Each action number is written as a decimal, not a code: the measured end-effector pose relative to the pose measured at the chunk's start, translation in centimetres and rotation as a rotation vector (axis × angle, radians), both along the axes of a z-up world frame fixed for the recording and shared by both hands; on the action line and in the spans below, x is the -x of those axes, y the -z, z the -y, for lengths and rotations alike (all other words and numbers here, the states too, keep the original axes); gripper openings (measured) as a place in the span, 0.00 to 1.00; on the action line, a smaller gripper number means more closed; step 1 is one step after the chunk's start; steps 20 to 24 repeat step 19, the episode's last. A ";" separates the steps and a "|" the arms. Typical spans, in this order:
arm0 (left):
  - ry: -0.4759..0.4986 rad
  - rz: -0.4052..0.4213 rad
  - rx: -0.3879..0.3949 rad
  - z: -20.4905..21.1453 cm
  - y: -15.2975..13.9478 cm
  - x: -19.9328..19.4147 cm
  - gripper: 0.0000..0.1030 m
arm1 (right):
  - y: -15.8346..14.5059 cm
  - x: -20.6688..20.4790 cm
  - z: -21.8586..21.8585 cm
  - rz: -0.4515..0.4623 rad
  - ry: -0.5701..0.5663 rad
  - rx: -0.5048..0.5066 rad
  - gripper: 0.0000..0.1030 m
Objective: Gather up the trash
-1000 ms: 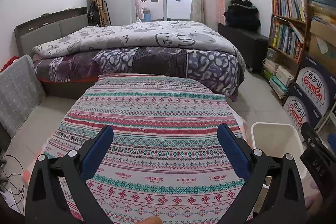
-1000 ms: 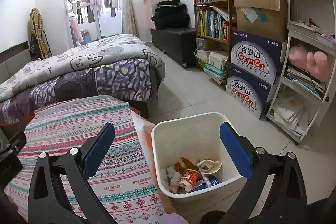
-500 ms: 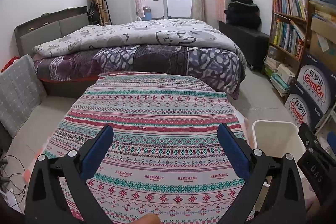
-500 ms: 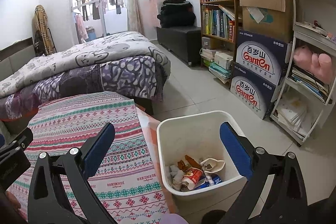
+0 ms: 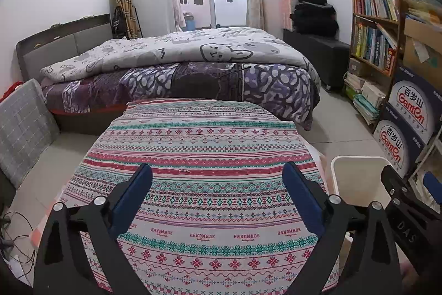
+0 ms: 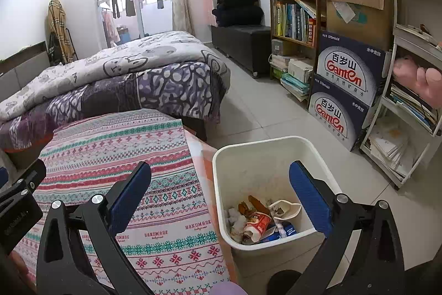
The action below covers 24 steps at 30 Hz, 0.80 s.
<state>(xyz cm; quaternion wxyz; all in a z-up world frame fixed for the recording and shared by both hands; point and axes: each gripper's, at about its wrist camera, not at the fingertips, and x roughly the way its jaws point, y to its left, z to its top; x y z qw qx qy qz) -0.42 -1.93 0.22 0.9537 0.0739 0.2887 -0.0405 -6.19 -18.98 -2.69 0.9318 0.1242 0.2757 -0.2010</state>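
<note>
My left gripper (image 5: 216, 195) hangs over the tablecloth (image 5: 199, 156) with its jaws spread wide and nothing between them; they have just been closing a little, on air. My right gripper (image 6: 219, 195) is spread as well and empty, one finger over the cloth's edge, the other over the bin (image 6: 248, 154).

The trash (image 6: 259, 217) I can see all lies in the bottom of that white bin, which stands on the floor just beside the table, on my right. In it are a crumpled red-and-white cup or wrapper, a white scoop-shaped scrap, some brown bits, white wads that look like tissue, and something blue; the rest I cannot make out. The bin is filled only at the bottom, with plenty of wall bare above.

I judge all of it to be light and soft, easy to crush, likely to slip or flutter if pinched by a corner. I would take such a piece across its bulk, on a fold or crumple, with a gentle squeeze.

On the cloth itself I see no scrap left to fetch.
</note>
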 end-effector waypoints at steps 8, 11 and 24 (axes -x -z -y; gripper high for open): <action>0.018 0.005 -0.011 0.5 0.2 0.2 0.88 | 0.0 -0.1 0.0 0.000 0.000 0.000 0.93; 0.007 -0.001 -0.013 0.4 0.2 0.1 0.88 | 0.0 -0.1 0.0 -0.001 -0.001 -0.001 0.93; -0.019 -0.039 -0.003 0.0 0.8 -0.4 0.90 | 0.1 -0.3 0.0 0.000 -0.004 0.002 0.93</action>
